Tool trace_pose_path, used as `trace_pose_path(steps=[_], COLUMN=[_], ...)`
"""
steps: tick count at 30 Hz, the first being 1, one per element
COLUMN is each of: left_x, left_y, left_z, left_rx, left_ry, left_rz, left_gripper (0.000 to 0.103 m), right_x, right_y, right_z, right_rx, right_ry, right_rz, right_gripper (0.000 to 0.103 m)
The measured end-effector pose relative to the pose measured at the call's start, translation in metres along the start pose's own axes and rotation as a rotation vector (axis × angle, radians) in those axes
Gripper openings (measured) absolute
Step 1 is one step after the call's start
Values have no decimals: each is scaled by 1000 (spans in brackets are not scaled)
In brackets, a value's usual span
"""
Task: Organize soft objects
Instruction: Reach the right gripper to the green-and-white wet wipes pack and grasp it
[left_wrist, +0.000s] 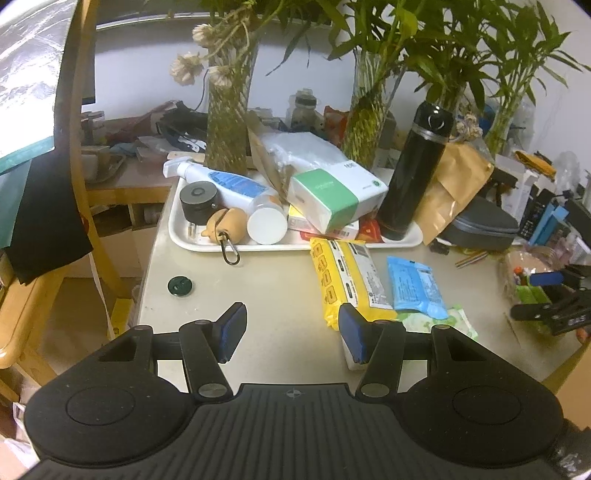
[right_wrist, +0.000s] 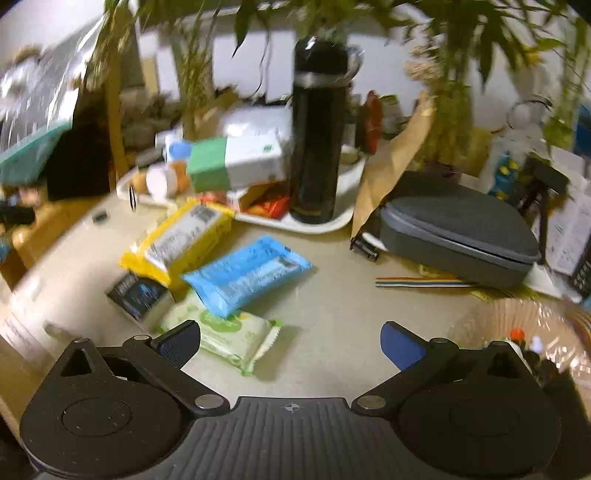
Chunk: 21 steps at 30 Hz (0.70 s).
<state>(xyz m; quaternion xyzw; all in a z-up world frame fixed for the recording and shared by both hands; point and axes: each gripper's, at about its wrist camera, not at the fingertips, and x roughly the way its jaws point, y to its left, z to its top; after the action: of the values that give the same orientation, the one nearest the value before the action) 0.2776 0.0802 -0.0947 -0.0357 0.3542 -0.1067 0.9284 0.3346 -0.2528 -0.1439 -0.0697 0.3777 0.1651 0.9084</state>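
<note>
Several soft packs lie together on the beige table: a yellow pack, a blue pack and a pale green wipes pack, the blue one overlapping the green. A small dark pack lies beside the yellow one. My left gripper stands open over bare table, its right pad near the yellow pack's near end. My right gripper is open wide, nothing between its fingers, the green pack just ahead of its left finger. The right wrist view is blurred.
A white tray behind the packs holds a black flask, a green-and-white tissue pack, bottles and small items. Plant vases stand behind it. A grey zip case lies right, a clear plastic bag near right. A dark cap lies left.
</note>
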Motion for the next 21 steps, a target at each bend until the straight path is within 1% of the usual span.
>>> trace_pose_path(steps=[3,6,9,13,18,21], left_x=[2,3,3,7,10,12], left_y=[0,2,5,5,5,5], left_z=[1,3,4,4,4,5], left_rx=[6,-17,-34,-31,-42,-40], left_ry=[6,13,15,31,49,57], left_rz=[7,9,5,27,27,30], left_gripper=[54,54,54,54,54,54], right_x=[16,29,43,57,72,82], right_y=[3,3,1,4,13,18], right_z=[-2,-2,0,1,4,6], right_rx=[-58,-96,-103,-142,-216,-249], right_ry=[31,49,62,76,81,88], right_rz=[19,63,119,202,256,276], right_gripper=[103,103,103,102,102,95])
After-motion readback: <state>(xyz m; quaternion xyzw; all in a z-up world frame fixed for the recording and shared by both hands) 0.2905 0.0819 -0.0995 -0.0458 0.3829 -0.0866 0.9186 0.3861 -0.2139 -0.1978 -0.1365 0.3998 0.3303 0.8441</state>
